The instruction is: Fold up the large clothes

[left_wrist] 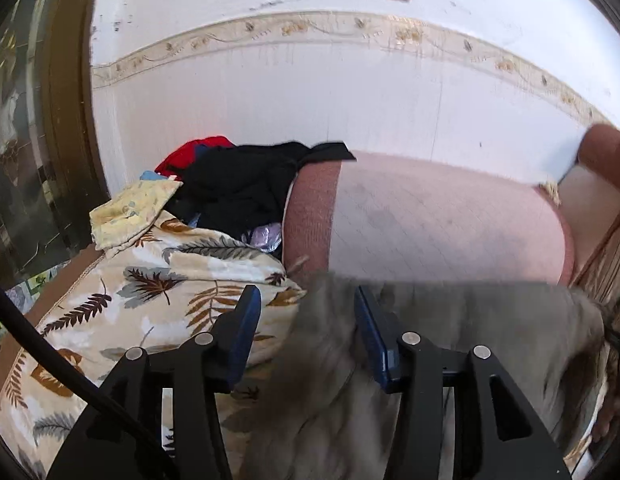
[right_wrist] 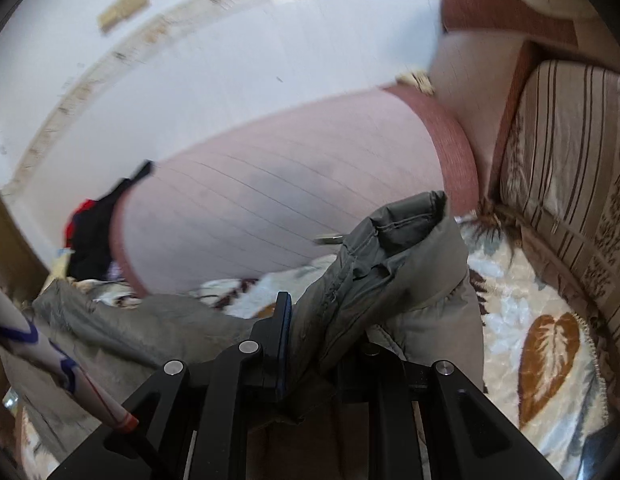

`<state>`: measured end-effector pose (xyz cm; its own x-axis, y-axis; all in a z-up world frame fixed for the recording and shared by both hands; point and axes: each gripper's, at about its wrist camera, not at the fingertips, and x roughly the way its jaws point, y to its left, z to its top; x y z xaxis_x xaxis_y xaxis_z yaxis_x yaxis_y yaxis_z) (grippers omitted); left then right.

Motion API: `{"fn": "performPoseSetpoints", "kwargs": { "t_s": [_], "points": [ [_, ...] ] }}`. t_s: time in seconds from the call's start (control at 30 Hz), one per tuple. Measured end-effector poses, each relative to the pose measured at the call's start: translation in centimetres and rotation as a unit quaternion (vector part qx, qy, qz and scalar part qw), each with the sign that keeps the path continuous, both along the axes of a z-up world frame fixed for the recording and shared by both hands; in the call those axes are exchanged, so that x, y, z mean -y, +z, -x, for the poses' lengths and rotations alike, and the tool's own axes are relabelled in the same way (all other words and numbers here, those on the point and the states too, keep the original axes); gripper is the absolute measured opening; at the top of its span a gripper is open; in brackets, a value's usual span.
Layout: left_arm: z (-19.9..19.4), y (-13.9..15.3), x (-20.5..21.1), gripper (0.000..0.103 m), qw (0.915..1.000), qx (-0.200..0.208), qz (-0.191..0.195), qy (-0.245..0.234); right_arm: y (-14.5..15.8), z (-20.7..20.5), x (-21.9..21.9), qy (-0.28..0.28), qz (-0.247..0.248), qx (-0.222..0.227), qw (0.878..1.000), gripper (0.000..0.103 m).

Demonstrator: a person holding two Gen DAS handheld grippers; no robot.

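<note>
Left view, far left: leaf-print blanket (left_wrist: 149, 300) over the sofa seat, with a pile of dark clothes (left_wrist: 237, 188) behind it against the pink backrest (left_wrist: 430, 216). Your left gripper (left_wrist: 307, 312) has its jaws spread, nothing between the pads; the grey jacket (left_wrist: 450, 340) lies under and beyond the right-hand finger, blurred. Right view: your right gripper (right_wrist: 310, 320) is pinched on a bunched fold of the grey jacket (right_wrist: 390, 256), which stands up above the fingers; the rest trails left across the blanket (right_wrist: 530, 340). Striped cushion (right_wrist: 570, 160) at far right.
</note>
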<state>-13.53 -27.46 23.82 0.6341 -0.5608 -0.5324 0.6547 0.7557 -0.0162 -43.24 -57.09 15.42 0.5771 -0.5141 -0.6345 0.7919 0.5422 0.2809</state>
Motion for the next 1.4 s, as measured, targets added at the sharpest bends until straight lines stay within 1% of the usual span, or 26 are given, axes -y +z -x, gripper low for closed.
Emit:
{"fn": "performPoseSetpoints", "kwargs": {
  "t_s": [0.1, 0.23, 0.3, 0.33, 0.37, 0.4, 0.43, 0.47, 0.53, 0.6, 0.63, 0.67, 0.7, 0.8, 0.83, 0.87, 0.9, 0.97, 1.0, 1.03, 1.07, 1.17, 1.27, 1.33, 1.4],
  "points": [
    [0.5, -2.6, 2.1, 0.047, 0.9992, 0.001, -0.026, -0.032, -2.3, -1.3, 2.6, -0.014, -0.02, -0.016, 1.0, 0.018],
    [1.8, -6.6, 6.6, 0.047, 0.9945, -0.025, -0.056, -0.085, -4.3, -2.6, 3.9, -0.02, -0.03, -0.034, 0.999, 0.019],
    [2.5, -9.0, 9.5, 0.047, 0.9908, -0.029, -0.088, -0.099, -4.9, -2.8, 4.2, -0.019, -0.037, -0.038, 0.998, 0.019],
    [2.6, -9.9, 10.4, 0.047, 0.9895, -0.029, -0.101, -0.1, -5.1, -2.6, 4.2, -0.016, -0.042, -0.03, 0.999, 0.022],
    [2.5, -11.3, 11.7, 0.047, 0.9881, -0.031, -0.117, -0.095, -5.2, -2.3, 4.4, -0.011, -0.049, -0.021, 0.999, 0.026],
    [2.4, -11.9, 12.2, 0.047, 0.9874, -0.032, -0.126, -0.091, -5.2, -1.9, 4.6, -0.006, -0.054, -0.013, 0.998, 0.03],
    [1.8, -13.0, 13.1, 0.048, 0.9862, -0.037, -0.141, -0.078, -4.9, -1.1, 4.5, 0.001, -0.057, 0.004, 0.998, 0.037],
    [1.3, -13.8, 13.5, 0.048, 0.9857, -0.042, -0.147, -0.07, -4.6, -0.7, 4.3, 0.003, -0.056, 0.011, 0.998, 0.044],
    [0.4, -14.8, 14.0, 0.048, 0.9848, -0.045, -0.159, -0.054, -3.6, 0.4, 3.2, 0.006, -0.037, 0.021, 0.999, 0.052],
    [-0.5, -15.9, 14.5, 0.048, 0.9835, -0.055, -0.168, -0.04, -2.5, 1.4, 1.9, 0.009, -0.004, 0.021, 1.0, 0.053],
    [-0.7, -16.2, 14.6, 0.048, 0.9833, -0.056, -0.17, -0.035, -2.1, 1.7, 1.1, 0.022, 0.008, 0.024, 0.999, 0.054],
    [-0.8, -16.7, 14.8, 0.048, 0.9826, -0.054, -0.175, -0.028, -2.1, 1.7, 0.3, 0.037, 0.013, 0.019, 0.999, 0.054],
    [-0.8, -17.0, 15.0, 0.048, 0.9813, -0.051, -0.184, -0.022, -2.3, 1.4, -0.5, 0.055, 0.014, 0.006, 0.998, 0.054],
    [-0.9, -17.1, 15.1, 0.048, 0.979, -0.046, -0.198, -0.015, -5.0, -0.5, -2.3, 0.09, 0.013, -0.066, 0.994, 0.054],
    [-0.8, -16.7, 14.7, 0.048, 0.9794, -0.05, -0.195, -0.015, -6.7, -1.4, -2.4, 0.096, -0.001, -0.104, 0.99, 0.056],
    [-0.6, -16.1, 13.9, 0.048, 0.9806, -0.057, -0.187, -0.017, -8.2, -1.8, -2.4, 0.101, -0.017, -0.124, 0.987, 0.058],
    [-0.4, -15.6, 13.0, 0.048, 0.9812, -0.063, -0.181, -0.02, -9.2, -1.8, -2.2, 0.102, -0.029, -0.128, 0.986, 0.058],
    [0.2, -14.6, 10.7, 0.048, 0.9834, -0.075, -0.163, -0.029, -8.9, -0.7, -2.1, 0.084, -0.048, -0.109, 0.989, 0.058],
    [0.8, -13.9, 9.0, 0.048, 0.9853, -0.073, -0.151, -0.03, -8.3, -0.2, -2.3, 0.08, -0.054, -0.1, 0.99, 0.058],
    [1.3, -13.4, 7.8, 0.049, 0.9866, -0.069, -0.145, -0.028, -7.5, 0.7, -3.0, 0.08, -0.055, -0.082, 0.992, 0.058],
    [2.0, -12.9, 5.9, 0.049, 0.9885, -0.064, -0.135, -0.024, -6.4, 2.0, -4.3, 0.081, -0.043, -0.061, 0.994, 0.058],
    [4.2, -12.3, 0.9, 0.05, 0.9916, -0.062, -0.114, -0.006, -4.8, 4.7, -7.8, 0.078, -0.011, -0.045, 0.996, 0.058],
    [6.6, -12.8, -3.4, 0.05, 0.9939, -0.046, -0.096, 0.028, -4.3, 7.4, -11.1, 0.067, -0.007, -0.013, 0.998, 0.059],
    [7.8, -13.1, -4.9, 0.05, 0.9947, -0.042, -0.083, 0.045, -4.5, 8.6, -13.3, 0.059, 0.002, 0.001, 0.998, 0.058],
    [8.9, -13.1, -5.3, 0.05, 0.9954, -0.033, -0.071, 0.056, -4.5, 8.0, -14.5, 0.064, 0.017, -0.012, 0.998, 0.054]
  ]
}}
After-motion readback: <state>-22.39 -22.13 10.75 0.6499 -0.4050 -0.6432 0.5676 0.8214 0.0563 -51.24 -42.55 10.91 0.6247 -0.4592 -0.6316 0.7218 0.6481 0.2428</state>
